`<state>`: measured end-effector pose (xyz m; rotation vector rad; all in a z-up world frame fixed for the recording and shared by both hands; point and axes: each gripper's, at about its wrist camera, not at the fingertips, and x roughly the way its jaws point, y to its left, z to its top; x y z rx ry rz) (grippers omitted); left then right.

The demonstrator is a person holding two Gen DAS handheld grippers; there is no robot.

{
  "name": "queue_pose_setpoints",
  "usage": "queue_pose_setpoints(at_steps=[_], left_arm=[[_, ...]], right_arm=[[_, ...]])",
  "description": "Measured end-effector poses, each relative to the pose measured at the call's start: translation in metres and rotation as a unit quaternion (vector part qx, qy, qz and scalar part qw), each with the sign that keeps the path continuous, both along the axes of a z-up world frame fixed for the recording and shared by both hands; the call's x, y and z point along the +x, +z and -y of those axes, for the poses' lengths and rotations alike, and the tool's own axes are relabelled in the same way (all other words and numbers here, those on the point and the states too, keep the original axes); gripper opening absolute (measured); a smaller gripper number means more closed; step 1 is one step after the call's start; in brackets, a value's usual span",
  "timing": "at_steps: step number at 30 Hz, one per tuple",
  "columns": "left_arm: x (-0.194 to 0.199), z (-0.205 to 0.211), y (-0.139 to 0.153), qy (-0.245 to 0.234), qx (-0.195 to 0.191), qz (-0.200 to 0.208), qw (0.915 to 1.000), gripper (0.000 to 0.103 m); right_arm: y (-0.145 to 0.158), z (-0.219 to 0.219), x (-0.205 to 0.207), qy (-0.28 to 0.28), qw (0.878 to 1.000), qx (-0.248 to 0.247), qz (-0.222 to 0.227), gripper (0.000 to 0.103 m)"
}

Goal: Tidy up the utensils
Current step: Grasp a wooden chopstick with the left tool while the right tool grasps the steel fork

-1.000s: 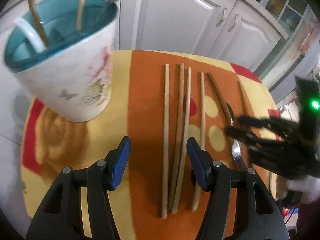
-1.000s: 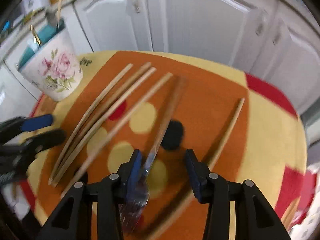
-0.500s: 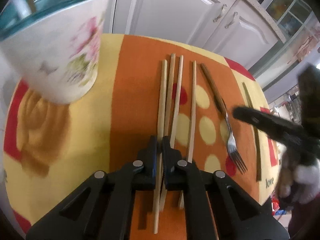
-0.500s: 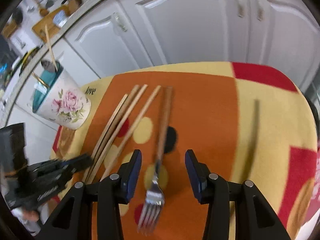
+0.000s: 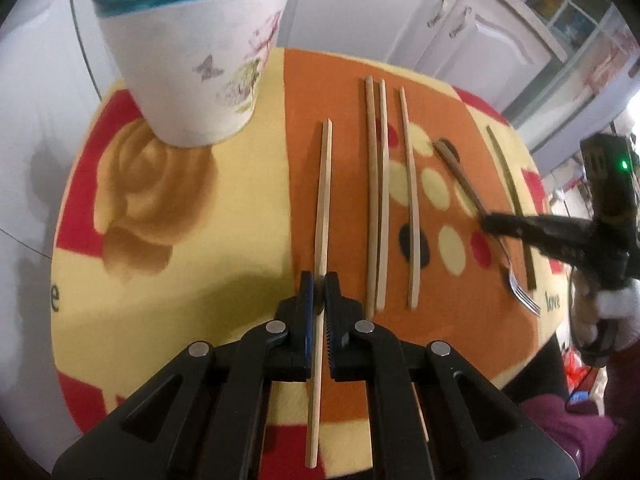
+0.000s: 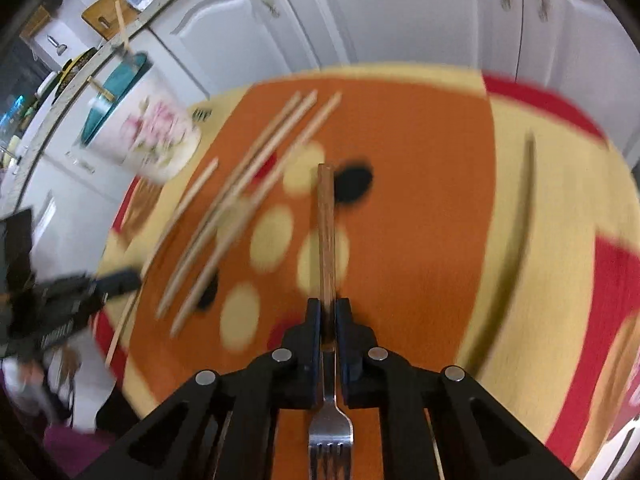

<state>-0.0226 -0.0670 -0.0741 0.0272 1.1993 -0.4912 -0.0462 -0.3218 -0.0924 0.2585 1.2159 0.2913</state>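
Note:
My left gripper (image 5: 319,284) is shut on a pale wooden chopstick (image 5: 323,196), held above the cloth and apart from the others. Three more pale chopsticks (image 5: 380,192) lie side by side to its right. My right gripper (image 6: 328,312) is shut on a fork with a wooden handle (image 6: 326,236); its metal tines (image 6: 331,440) point back toward the camera. That gripper also shows at the right of the left wrist view (image 5: 520,226). A floral cup with a teal inside (image 5: 196,52) stands at the back left and holds several utensils.
A dark chopstick (image 6: 520,232) lies alone at the right on the yellow part of the cloth (image 5: 160,300). The round table's edge is close on all sides. White cabinet doors (image 6: 400,12) stand behind the table.
Both grippers went from open to shut. The left one closed on one chopstick and lifted it leftward, away from the group. The right one closed on the fork's handle.

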Motion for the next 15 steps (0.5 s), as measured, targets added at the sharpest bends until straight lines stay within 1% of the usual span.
queue_pose_setpoints(at_steps=[2, 3, 4, 5, 6, 8, 9, 10, 11, 14, 15], left_arm=[[-0.004, 0.001, -0.003, -0.016, 0.006, -0.014, 0.9997, 0.003], [-0.005, 0.000, -0.003, -0.020, 0.009, -0.018, 0.9996, 0.003], [-0.005, 0.001, -0.003, -0.020, 0.012, -0.019, 0.9996, 0.004], [-0.005, 0.002, -0.002, -0.019, 0.013, -0.016, 0.9996, 0.007], [-0.003, 0.004, -0.001, -0.017, 0.014, -0.011, 0.9997, 0.011], [0.006, 0.008, 0.004, -0.007, 0.010, -0.001, 0.9999, 0.037], [0.011, 0.009, 0.006, -0.004, 0.001, 0.003, 1.0000, 0.040], [0.016, 0.011, 0.009, -0.002, -0.005, 0.008, 1.0000, 0.041], [0.021, 0.013, 0.010, 0.001, -0.004, 0.013, 0.9999, 0.041], [0.039, 0.023, 0.011, 0.004, 0.009, 0.033, 0.9994, 0.041], [0.044, 0.025, 0.010, 0.006, 0.011, 0.036, 0.9993, 0.041]], right_arm=[[-0.001, -0.001, -0.010, 0.010, 1.000, 0.018, -0.015, 0.007], [0.000, -0.001, -0.012, 0.011, 1.000, 0.020, -0.017, 0.008], [0.003, 0.000, -0.011, 0.007, 1.000, 0.015, -0.009, 0.014], [0.007, 0.000, -0.008, -0.001, 1.000, 0.007, 0.003, 0.032], [0.010, 0.000, -0.003, -0.009, 1.000, -0.001, 0.014, 0.040], [0.016, -0.002, 0.010, -0.017, 1.000, 0.000, 0.026, 0.042], [0.017, -0.005, 0.016, -0.014, 0.999, 0.005, 0.029, 0.042], [0.019, -0.006, 0.021, -0.011, 0.999, 0.006, 0.033, 0.042], [0.021, -0.012, 0.027, -0.007, 0.999, -0.001, 0.042, 0.042], [0.017, -0.023, 0.039, -0.002, 0.998, -0.030, 0.048, 0.042], [0.017, -0.020, 0.040, -0.002, 0.998, -0.032, 0.049, 0.042]])
